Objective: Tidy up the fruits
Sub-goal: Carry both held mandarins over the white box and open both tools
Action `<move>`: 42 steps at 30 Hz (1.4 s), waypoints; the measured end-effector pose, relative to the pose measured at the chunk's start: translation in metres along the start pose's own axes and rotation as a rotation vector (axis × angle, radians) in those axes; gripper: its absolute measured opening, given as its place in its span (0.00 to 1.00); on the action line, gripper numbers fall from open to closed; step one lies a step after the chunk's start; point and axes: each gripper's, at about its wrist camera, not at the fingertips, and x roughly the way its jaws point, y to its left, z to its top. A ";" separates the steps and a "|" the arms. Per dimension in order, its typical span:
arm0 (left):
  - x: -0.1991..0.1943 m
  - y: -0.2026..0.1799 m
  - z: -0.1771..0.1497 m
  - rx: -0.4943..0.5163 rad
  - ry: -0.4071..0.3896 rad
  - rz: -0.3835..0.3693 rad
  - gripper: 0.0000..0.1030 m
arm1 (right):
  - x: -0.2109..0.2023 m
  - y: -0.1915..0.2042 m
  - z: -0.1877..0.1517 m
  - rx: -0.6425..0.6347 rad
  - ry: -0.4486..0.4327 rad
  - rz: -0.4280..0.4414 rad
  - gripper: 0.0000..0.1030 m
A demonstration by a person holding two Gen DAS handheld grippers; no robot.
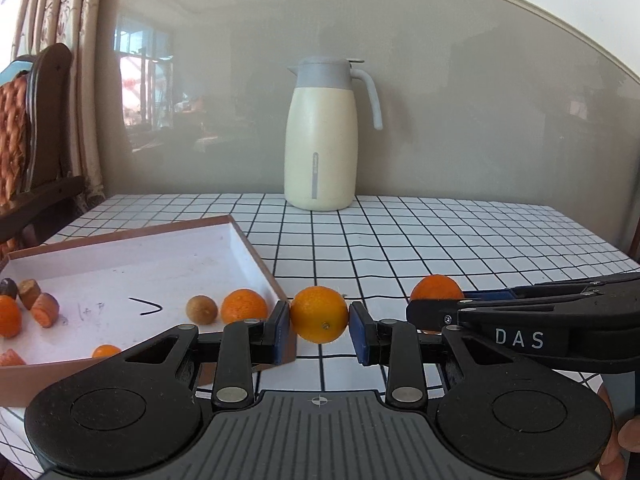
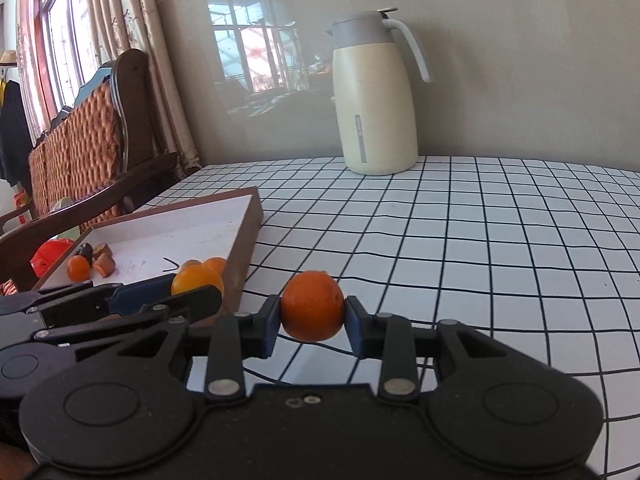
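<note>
The left gripper (image 1: 319, 322) is clamping a small orange (image 1: 319, 314) at lower centre beside the brown-walled tray (image 1: 256, 258), while the right gripper (image 2: 311, 322) is pinching a darker orange (image 2: 312, 306) over the checked tablecloth (image 2: 460, 240), both apparently being carried trayward for sorting.

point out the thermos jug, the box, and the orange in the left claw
thermos jug (image 1: 320, 152): left wrist view, cream body
box (image 1: 256, 248): left wrist view, right wall
orange (image 1: 319, 314): left wrist view, front skin
</note>
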 end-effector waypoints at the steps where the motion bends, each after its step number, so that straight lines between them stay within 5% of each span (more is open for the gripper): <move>1: -0.003 0.004 0.000 -0.007 -0.004 0.007 0.32 | 0.001 0.004 0.000 -0.006 -0.001 0.011 0.25; 21: -0.035 0.083 -0.006 -0.128 -0.047 0.181 0.32 | 0.030 0.079 0.012 -0.051 -0.021 0.201 0.25; 42: -0.033 0.144 -0.010 -0.178 -0.044 0.316 0.32 | 0.064 0.134 0.024 -0.048 -0.068 0.286 0.25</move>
